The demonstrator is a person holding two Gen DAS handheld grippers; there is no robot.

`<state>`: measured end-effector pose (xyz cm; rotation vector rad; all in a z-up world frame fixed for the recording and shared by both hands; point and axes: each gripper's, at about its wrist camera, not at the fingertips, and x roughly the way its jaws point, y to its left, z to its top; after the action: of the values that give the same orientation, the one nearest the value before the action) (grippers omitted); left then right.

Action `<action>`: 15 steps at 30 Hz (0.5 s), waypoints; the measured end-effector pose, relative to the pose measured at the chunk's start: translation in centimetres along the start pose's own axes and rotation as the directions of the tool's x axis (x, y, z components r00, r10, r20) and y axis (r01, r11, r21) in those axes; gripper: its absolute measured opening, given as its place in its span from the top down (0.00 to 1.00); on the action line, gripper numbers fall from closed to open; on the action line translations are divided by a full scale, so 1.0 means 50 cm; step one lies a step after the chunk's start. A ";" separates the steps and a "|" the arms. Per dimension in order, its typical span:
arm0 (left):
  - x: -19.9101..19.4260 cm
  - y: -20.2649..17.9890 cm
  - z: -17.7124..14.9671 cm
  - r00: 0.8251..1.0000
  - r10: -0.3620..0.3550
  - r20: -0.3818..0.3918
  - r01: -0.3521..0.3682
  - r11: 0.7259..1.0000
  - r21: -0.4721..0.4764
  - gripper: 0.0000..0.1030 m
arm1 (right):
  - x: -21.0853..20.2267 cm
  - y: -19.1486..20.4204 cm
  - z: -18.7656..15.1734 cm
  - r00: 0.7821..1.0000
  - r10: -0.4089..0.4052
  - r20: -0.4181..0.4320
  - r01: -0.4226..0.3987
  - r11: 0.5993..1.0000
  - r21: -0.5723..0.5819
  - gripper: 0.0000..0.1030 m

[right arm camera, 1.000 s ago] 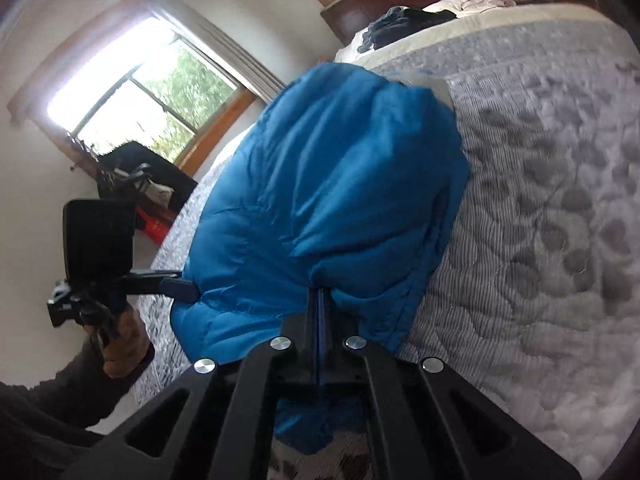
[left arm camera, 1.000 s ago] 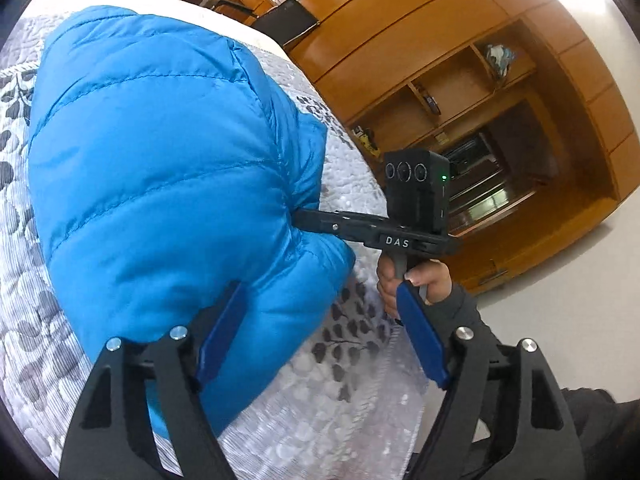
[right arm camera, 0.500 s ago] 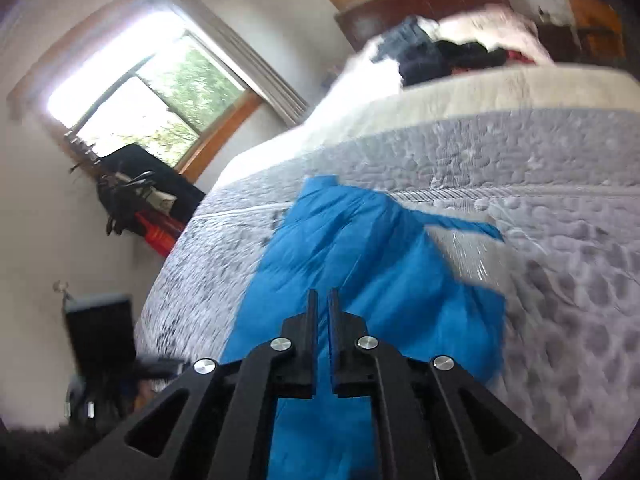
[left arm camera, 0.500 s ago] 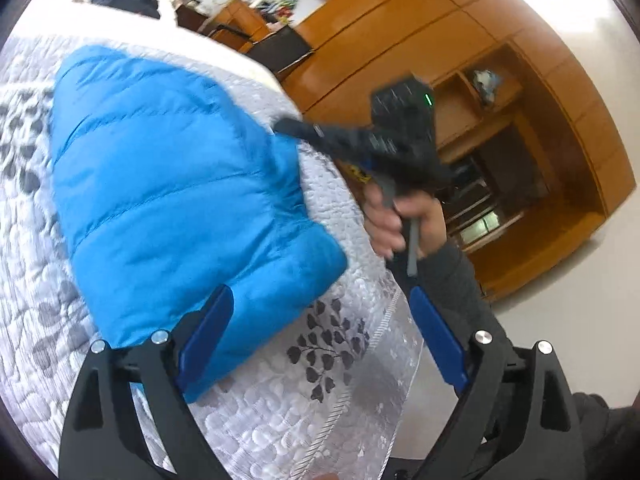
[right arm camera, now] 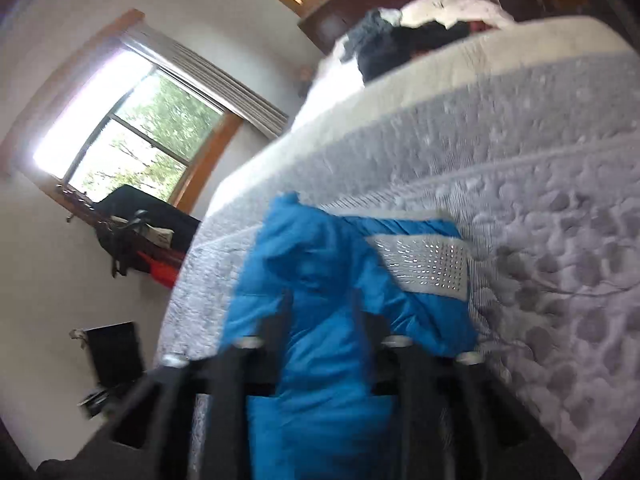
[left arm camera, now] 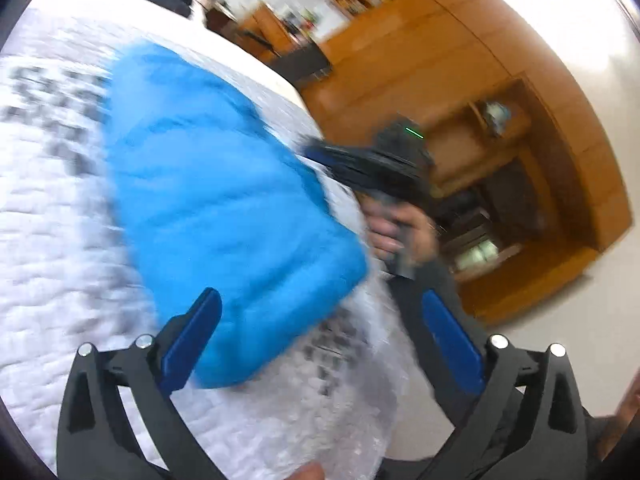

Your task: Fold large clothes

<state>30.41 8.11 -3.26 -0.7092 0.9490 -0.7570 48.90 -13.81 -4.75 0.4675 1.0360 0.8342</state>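
Observation:
A bright blue puffer jacket [left arm camera: 224,208] lies folded in a thick bundle on the grey quilted bed [left arm camera: 48,264]. My left gripper [left arm camera: 320,340] is open just short of the jacket's near corner, with only the left pad [left arm camera: 192,336] overlapping it. The right gripper [left arm camera: 372,168] shows in the left wrist view beside the jacket's right edge, held by a hand [left arm camera: 400,232]. In the right wrist view the jacket [right arm camera: 320,272] shows a silver lining patch [right arm camera: 424,264]. The right gripper [right arm camera: 320,320] is blurred, its fingers apart over the jacket.
The bed quilt [right arm camera: 540,168] stretches wide to the right of the jacket. A pile of dark and pink clothes [right arm camera: 408,36] sits at the far end. Wooden cabinets [left arm camera: 500,112] stand past the bed's edge, with pale floor [left arm camera: 568,312] below. A window [right arm camera: 132,140] lies to the left.
The right gripper let go of the jacket's fold, lifted away and opened. The left gripper drew back from the jacket. Both views are now blurred by motion.

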 end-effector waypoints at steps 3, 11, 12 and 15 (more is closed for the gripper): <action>0.004 0.057 -0.011 1.000 0.024 -0.015 -0.025 0.992 -0.124 0.03 | -0.005 -0.008 -0.013 0.999 -0.048 -0.026 0.048 0.999 -0.005 0.62; 0.056 0.116 -0.041 0.996 -0.044 -0.079 0.022 0.965 -0.262 0.03 | 0.001 -0.116 -0.051 0.999 -0.008 -0.040 0.014 0.987 0.162 0.82; 0.063 0.118 -0.040 0.995 -0.055 -0.081 0.031 0.962 -0.272 0.03 | -0.029 -0.115 -0.042 0.998 0.055 0.007 -0.055 0.984 0.171 0.35; 0.079 0.128 -0.037 0.995 -0.060 -0.077 0.036 0.957 -0.287 0.03 | -0.065 -0.127 -0.028 0.998 0.061 0.033 -0.066 0.980 0.185 0.03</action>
<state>31.84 8.01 -10.85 -0.9614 1.1357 -0.7039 49.25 -20.31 -7.95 0.6718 1.0841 0.7881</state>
